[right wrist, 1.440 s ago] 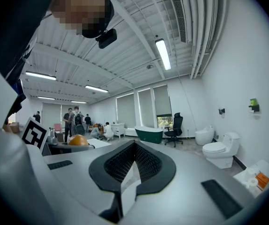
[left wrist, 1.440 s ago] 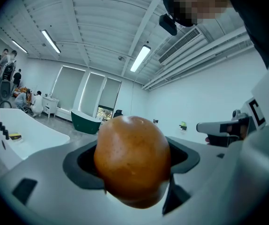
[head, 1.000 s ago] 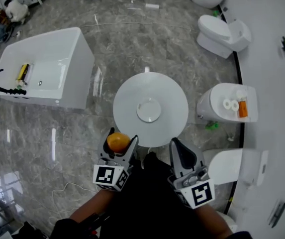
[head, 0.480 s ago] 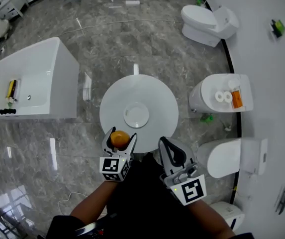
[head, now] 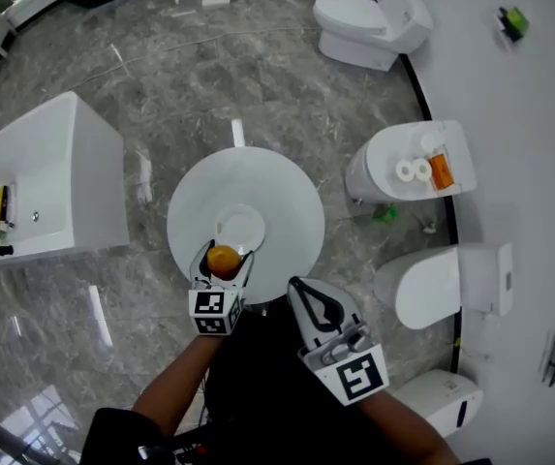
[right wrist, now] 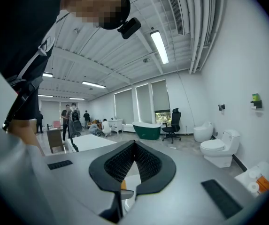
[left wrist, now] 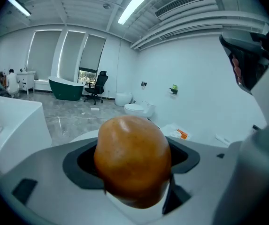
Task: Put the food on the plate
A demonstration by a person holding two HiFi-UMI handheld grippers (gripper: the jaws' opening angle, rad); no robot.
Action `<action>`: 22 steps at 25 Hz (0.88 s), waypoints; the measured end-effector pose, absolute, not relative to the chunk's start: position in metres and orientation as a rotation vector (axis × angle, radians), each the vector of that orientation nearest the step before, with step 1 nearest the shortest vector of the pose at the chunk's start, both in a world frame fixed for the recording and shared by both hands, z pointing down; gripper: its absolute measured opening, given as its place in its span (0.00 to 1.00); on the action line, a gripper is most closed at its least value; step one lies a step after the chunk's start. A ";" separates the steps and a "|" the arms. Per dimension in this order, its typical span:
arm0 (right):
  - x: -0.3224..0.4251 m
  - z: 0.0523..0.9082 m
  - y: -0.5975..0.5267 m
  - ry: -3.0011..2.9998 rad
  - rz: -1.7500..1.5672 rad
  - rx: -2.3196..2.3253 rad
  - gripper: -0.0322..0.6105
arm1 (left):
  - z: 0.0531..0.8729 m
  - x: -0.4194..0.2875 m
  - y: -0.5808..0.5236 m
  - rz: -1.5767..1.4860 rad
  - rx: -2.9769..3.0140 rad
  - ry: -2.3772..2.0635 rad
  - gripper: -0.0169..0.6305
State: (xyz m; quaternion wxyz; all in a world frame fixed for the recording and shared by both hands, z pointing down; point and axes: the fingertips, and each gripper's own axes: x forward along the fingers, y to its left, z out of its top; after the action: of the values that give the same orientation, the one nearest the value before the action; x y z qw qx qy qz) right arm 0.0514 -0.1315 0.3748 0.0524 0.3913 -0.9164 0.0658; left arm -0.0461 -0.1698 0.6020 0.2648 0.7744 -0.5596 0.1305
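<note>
Head view: the left gripper (head: 225, 253) is shown closed on the food (head: 222, 262), a rounded orange-brown piece held between its jaws. It is held over the near part of the round white worktop (head: 282, 187), just beside the small white plate (head: 242, 227). Its height above the surface cannot be read. The right gripper (head: 300, 293) is held off the near edge of the worktop, apart from the plate.

Left gripper view: the food (left wrist: 132, 156) is seen clamped across its widest part, bulging above both dark pads. The skin appears smooth and slightly glossy. The piece is judged light. From its round form, rolling is to be expected once it is released. The present hold across the middle is judged the best one. Firmness cannot be told, so only moderate pressure is advised.

Right gripper view: the jaws of the right gripper (right wrist: 134, 146) are seen brought together at the tips, with nothing held between them.
</note>
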 end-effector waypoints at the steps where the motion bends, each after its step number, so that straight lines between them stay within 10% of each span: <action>1: 0.054 0.376 -0.132 -2.781 0.204 1.194 0.06 | 0.606 -0.046 -0.172 0.347 2.077 -1.508 0.60; 22: 0.069 0.410 -0.140 -2.718 0.321 1.184 0.06 | 0.707 -0.033 -0.192 0.485 1.946 -1.382 0.60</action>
State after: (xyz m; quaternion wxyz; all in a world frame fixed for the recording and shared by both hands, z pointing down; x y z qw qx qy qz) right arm 0.0692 -0.1398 0.4095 0.0800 0.3957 -0.9086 0.1072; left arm -0.0335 -0.1922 0.7071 0.3458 0.7497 -0.5324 0.1870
